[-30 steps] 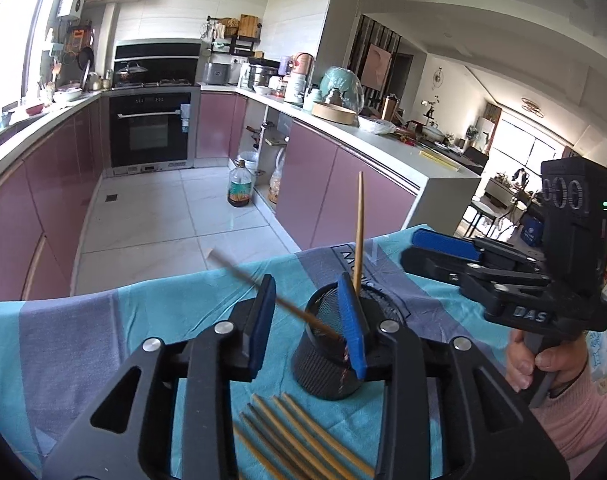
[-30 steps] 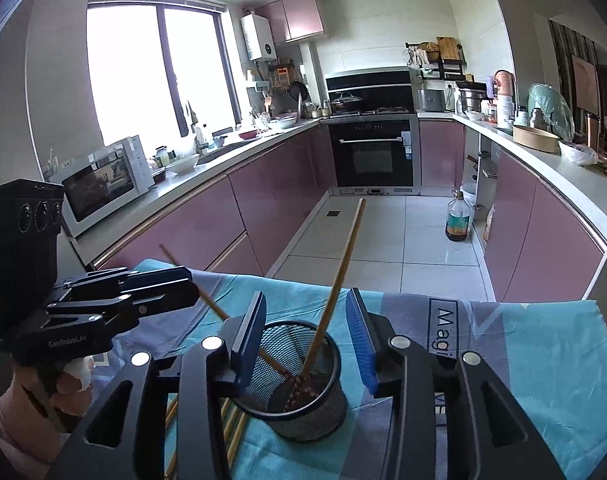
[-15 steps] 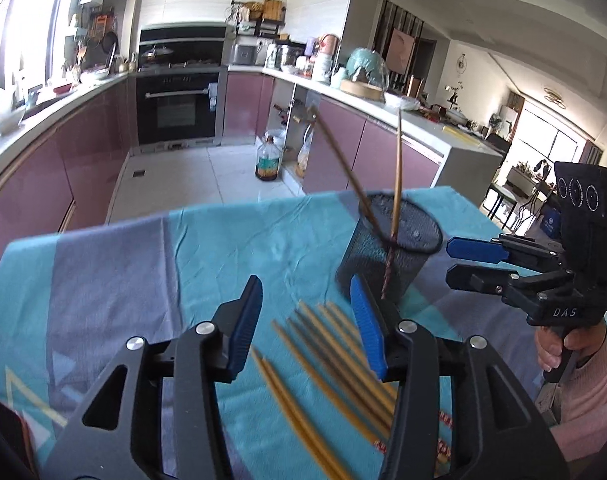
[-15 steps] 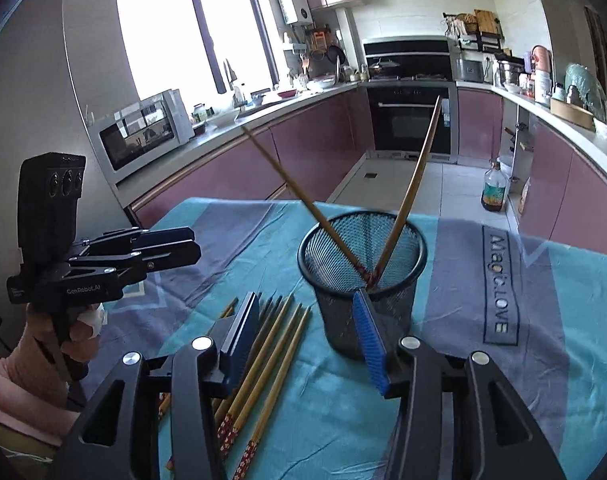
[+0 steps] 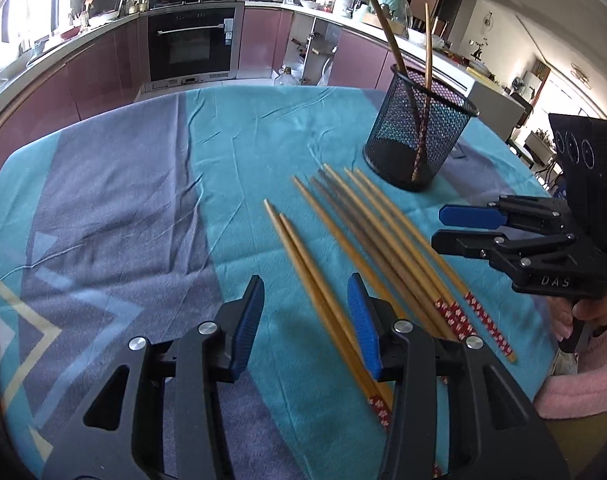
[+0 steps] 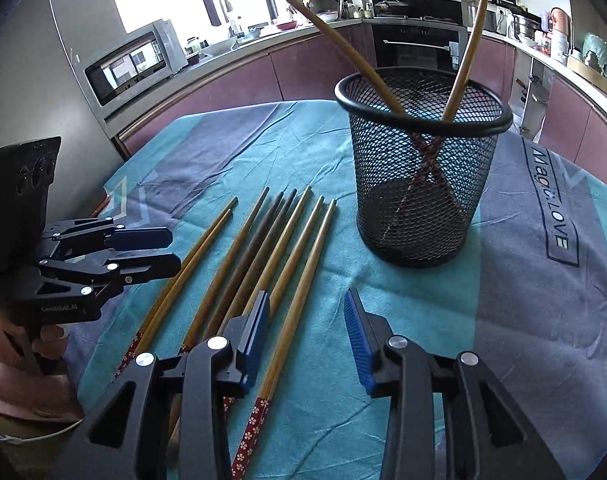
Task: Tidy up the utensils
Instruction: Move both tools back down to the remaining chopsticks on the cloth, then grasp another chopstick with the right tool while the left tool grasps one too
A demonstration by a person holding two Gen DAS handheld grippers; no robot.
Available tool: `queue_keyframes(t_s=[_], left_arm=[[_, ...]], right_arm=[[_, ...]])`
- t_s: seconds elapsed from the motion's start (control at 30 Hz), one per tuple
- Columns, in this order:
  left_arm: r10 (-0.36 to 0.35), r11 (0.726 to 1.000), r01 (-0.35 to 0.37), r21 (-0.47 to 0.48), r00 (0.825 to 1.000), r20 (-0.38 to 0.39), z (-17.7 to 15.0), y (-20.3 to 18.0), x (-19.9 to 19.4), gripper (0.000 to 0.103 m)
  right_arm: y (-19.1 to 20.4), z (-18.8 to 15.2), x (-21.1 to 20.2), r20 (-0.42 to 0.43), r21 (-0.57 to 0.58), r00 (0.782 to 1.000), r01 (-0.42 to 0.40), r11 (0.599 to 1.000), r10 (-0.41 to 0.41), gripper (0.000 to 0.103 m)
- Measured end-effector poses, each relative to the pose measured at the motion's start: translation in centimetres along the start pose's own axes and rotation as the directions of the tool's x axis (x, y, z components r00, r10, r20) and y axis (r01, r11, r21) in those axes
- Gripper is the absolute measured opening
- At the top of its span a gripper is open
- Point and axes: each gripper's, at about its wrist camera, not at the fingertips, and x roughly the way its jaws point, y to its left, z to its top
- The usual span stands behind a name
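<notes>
1. My left hand-held gripper is released, jaws wide apart, gripping nothing, low over the bench.
2. My right hand-held gripper is also released, blue pads spread, nothing between them.
3. Landmark: black mesh cup upright on the bench, which is covered by a teal and grey cloth.
4. Inside the cup: two chopsticks with patterned ends down, crossing near the bottom and leaning out over opposite sides of the rim.
5. Loose chopsticks lie flat on the cloth just beside the cup, on its left in the right wrist view, roughly parallel, plain tips towards the cup, red flowered ends away from it.
6. One pair in that row looks darker than the rest.
7. A pair lies a little apart from the main row, farther from the cup; in the left wrist view it runs between my left pads, under them, contact cannot be told.
8. In the right wrist view my left pad sits over the row's near ends; the chopstick closest to the cup passes between the pads.
9. Both grippers sit on the near side of the row, well apart from the cup.
</notes>
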Motion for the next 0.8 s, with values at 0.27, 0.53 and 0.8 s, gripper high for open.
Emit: queue_keyframes(t_s=[0.27, 0.53, 0.8], left_arm=[[0.012, 1.0, -0.011, 0.013, 1.0, -0.026, -0.7, 0.3, 0.2, 0.037], [0.051, 0.998, -0.049, 0.045, 0.998, -0.037, -0.8, 0.1, -0.2, 0.034], [0.083, 0.996, -0.082, 0.039, 0.996, -0.024, 0.1, 0.4, 0.7, 0.023]], right_arm=[[0.3, -0.2, 0.8, -0.014, -0.012, 1.0, 0.028, 1.0, -0.028, 0.036], [0.4, -0.2, 1.1, -0.024, -0.041, 0.996, 0.086, 0.995, -0.087, 0.032], [1.1, 0.5, 2.2, -0.012, -0.072, 0.991, 0.135, 0.988, -0.136, 0.025]])
